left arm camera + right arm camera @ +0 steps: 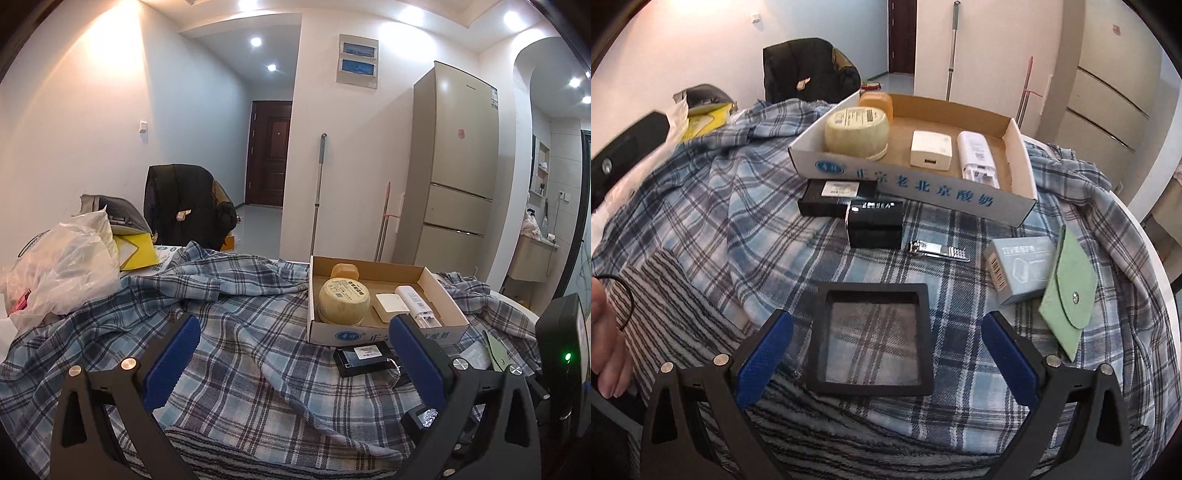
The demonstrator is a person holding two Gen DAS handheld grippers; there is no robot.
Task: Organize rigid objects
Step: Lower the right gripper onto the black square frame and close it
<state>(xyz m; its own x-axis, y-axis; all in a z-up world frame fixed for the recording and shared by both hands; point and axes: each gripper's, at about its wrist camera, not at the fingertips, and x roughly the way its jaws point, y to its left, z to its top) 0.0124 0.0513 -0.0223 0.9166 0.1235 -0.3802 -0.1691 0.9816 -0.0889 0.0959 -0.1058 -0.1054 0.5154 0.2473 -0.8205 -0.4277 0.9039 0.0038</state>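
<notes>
A shallow cardboard tray [923,184] [384,334] sits on the plaid cloth and holds a yellow round tub [856,131], a tan lid [877,103], a white square adapter [931,149] and a white remote-like device [978,155]. In front of it lie two black boxes [836,197] [875,221], a nail clipper [940,252], a grey box [1021,269], a green pouch [1067,295] and a black square frame [871,334]. My right gripper [886,343] is open, its fingers either side of the frame. My left gripper [295,354] is open and empty over the cloth, left of the tray.
A pile of plastic bags [62,269] and a yellow item [135,251] lie at the table's far left. A black chair [188,206] stands behind. A fridge [454,166] and mop poles [317,192] stand against the wall. The table edge curves at right [1145,240].
</notes>
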